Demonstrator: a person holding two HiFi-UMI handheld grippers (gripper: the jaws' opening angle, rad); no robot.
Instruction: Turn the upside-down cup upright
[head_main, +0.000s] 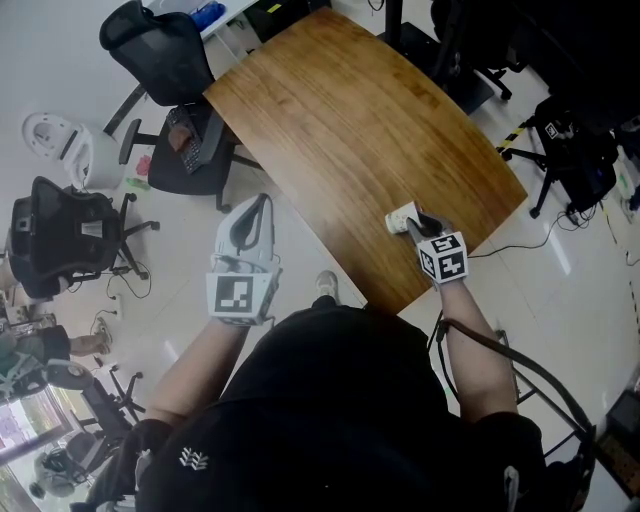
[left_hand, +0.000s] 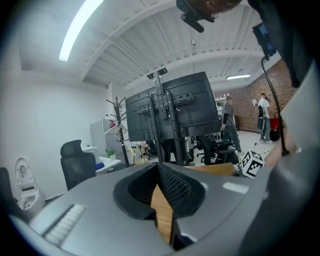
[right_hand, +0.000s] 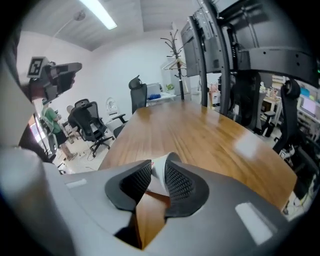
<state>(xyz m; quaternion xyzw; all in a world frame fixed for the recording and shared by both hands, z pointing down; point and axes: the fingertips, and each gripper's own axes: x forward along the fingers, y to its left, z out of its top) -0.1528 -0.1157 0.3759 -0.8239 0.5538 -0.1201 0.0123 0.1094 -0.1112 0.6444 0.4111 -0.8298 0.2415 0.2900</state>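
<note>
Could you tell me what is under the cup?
Bare table shows under the cup, near the table's edge. The right gripper grips the cup and covers its near side, so contact with the table cannot be seen.

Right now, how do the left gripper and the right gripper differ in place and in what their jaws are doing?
The right gripper is over the near edge of the table; the left gripper hangs beside the table, over the floor. The right gripper's jaws clamp a white cup; the left gripper's jaws are together on nothing. Both have the same grey two-jaw build.
</note>
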